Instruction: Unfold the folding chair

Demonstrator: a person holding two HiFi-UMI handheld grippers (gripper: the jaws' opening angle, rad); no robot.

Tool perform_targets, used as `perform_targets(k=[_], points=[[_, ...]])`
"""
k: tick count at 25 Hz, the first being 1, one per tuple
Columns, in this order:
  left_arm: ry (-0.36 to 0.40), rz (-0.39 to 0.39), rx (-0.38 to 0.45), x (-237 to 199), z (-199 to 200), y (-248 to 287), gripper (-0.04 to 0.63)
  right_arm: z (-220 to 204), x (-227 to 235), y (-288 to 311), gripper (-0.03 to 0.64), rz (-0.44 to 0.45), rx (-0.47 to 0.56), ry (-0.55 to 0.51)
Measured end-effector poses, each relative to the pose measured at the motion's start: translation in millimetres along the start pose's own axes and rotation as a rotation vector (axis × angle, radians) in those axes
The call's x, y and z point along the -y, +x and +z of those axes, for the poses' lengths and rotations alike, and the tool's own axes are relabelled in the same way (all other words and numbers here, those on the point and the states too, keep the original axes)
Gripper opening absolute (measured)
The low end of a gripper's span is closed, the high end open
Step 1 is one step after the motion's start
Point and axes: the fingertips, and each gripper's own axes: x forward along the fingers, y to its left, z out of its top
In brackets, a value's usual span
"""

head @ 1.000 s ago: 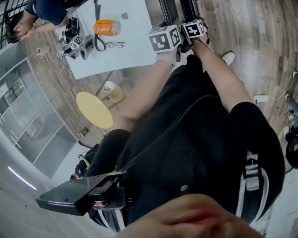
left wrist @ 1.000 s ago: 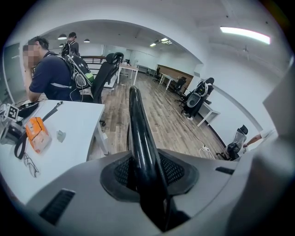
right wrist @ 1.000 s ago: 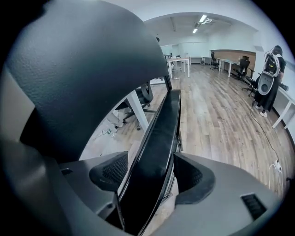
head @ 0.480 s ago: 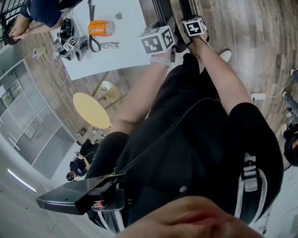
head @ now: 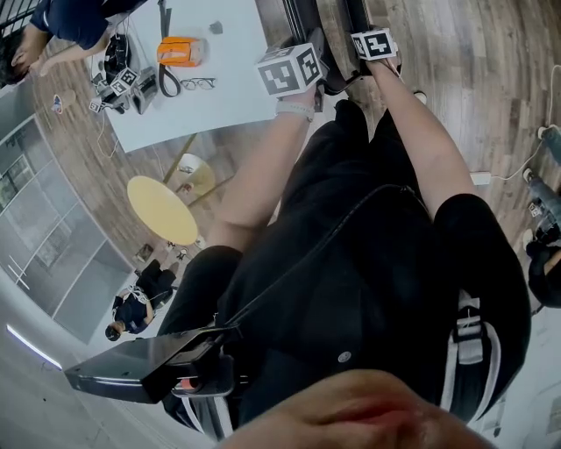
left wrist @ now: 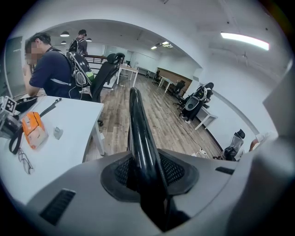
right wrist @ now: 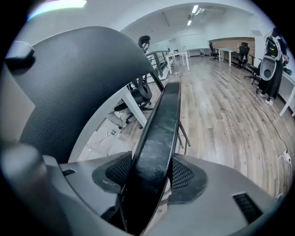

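We hold the folding chair [head: 298, 10] at the top of the head view, just beside the white table [head: 219, 88], over the wood floor [head: 456, 61]. Our left gripper [left wrist: 146, 171] is clamped on a round black tube [left wrist: 138, 124] of its frame, with the pads pressing on both sides. Our right gripper [right wrist: 154, 179] has just been closing its jaws, and a flat black bar [right wrist: 163, 120] sits between them, gripped by both pads. The dark panel [right wrist: 78, 78] at its left is perhaps the chair's seat or back
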Motion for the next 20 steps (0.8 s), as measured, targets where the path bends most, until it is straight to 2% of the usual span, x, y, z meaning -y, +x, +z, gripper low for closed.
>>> perform_targets(k=[6, 10, 20], points=[[-0.037, -0.014, -0.008, -20, -5, 1, 0.089, -8, 34, -8, 0.238, 0.011, 0.000, 0.064], [-0.054, -0.053, -0.021, -33, -11, 3, 0.091, -16, 58, -13, 0.238, 0.062, -0.013, 0.109], [-0.092, -0.076, -0.017, -49, -22, 14, 0.089, -35, 115, -22, 0.238, 0.208, -0.007, 0.169]])
